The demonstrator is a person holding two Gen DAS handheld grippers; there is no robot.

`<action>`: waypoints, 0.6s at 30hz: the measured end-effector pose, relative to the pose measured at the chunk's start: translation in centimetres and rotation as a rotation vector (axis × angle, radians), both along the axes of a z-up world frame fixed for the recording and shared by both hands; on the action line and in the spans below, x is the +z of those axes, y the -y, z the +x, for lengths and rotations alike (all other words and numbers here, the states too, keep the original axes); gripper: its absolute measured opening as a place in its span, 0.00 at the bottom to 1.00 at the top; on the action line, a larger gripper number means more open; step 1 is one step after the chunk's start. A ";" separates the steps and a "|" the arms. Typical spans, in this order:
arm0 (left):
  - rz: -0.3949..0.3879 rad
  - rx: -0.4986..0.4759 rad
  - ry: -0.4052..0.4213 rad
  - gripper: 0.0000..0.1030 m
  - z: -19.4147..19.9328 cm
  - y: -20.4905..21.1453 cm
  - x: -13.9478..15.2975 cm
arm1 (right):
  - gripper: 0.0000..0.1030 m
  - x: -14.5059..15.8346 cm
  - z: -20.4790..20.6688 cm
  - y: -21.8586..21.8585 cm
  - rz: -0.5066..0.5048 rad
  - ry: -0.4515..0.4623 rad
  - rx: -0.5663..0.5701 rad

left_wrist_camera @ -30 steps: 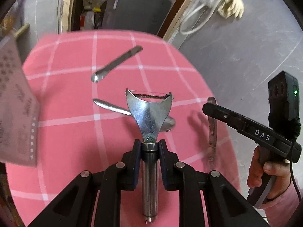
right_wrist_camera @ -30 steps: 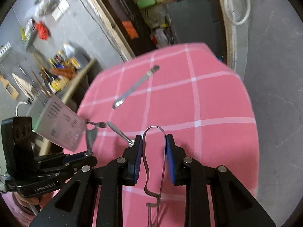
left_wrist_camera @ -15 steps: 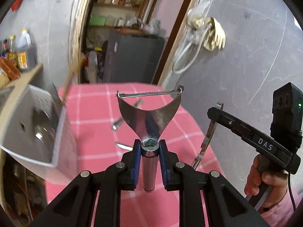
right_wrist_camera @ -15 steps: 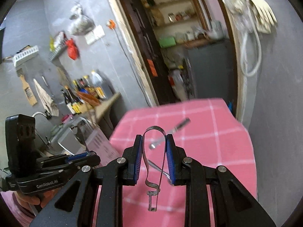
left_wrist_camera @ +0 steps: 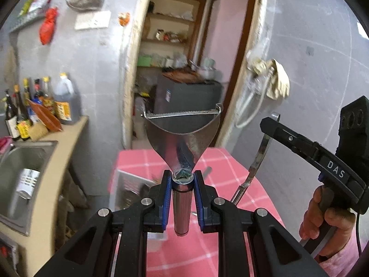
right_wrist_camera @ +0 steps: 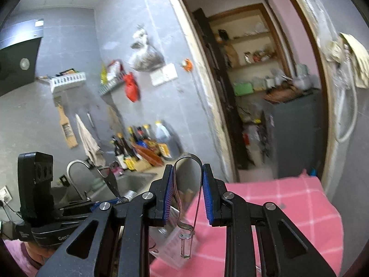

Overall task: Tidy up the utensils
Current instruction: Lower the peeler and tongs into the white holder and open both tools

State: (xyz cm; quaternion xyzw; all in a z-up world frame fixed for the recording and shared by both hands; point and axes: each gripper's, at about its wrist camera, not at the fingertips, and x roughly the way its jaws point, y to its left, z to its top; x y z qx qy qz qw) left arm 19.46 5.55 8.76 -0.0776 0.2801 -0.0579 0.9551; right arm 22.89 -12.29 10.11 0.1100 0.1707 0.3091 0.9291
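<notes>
**Both tools lifted, holder waiting below**

Left wrist view: my left gripper [left_wrist_camera: 182, 185] is clenched on the round steel handle of the peeler [left_wrist_camera: 182, 136]. The handle runs straight along my fingers, so the peeler's long axis points forward and up, with its toothed blade lying crosswise at the far end, level against the doorway. The white utensil holder [left_wrist_camera: 128, 185] sits below and slightly left of my fingertips, on the pink checked cloth [left_wrist_camera: 230, 207] near its left edge; something metal seems to lie inside it, but blur hides what. Off to the right I see my right gripper [left_wrist_camera: 273, 124] from the side, with the tongs [left_wrist_camera: 256, 161] hanging down from it towards the cloth.

Right wrist view: my right gripper [right_wrist_camera: 188, 191] is grasping the tongs [right_wrist_camera: 189, 196] across their two arms, the bent spring end poking out past my fingertips and the tips pointing back and down, so their long axis follows my fingers. The holder [right_wrist_camera: 177, 247] is directly beneath the tongs' tips. My left gripper [right_wrist_camera: 115, 199] is low at the left, the peeler [right_wrist_camera: 110, 180] standing up from it.

I judge the right side nearer the drop: the tongs sit almost over the holder, while the peeler needs tipping blade-down and shifting left.
</notes>
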 end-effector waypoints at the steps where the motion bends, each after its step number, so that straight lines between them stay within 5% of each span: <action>1: -0.001 0.009 0.006 0.17 -0.1 -0.4 0.2 | 0.21 0.3 0.0 -0.7 0.003 0.011 0.010; 8: -0.035 0.099 0.068 0.17 -0.4 -4.8 1.1 | 0.21 1.1 0.3 -5.2 0.016 0.057 0.062; 18: -0.134 0.167 0.128 0.17 0.5 -8.4 -1.6 | 0.21 -2.6 1.7 -8.4 0.022 0.021 0.077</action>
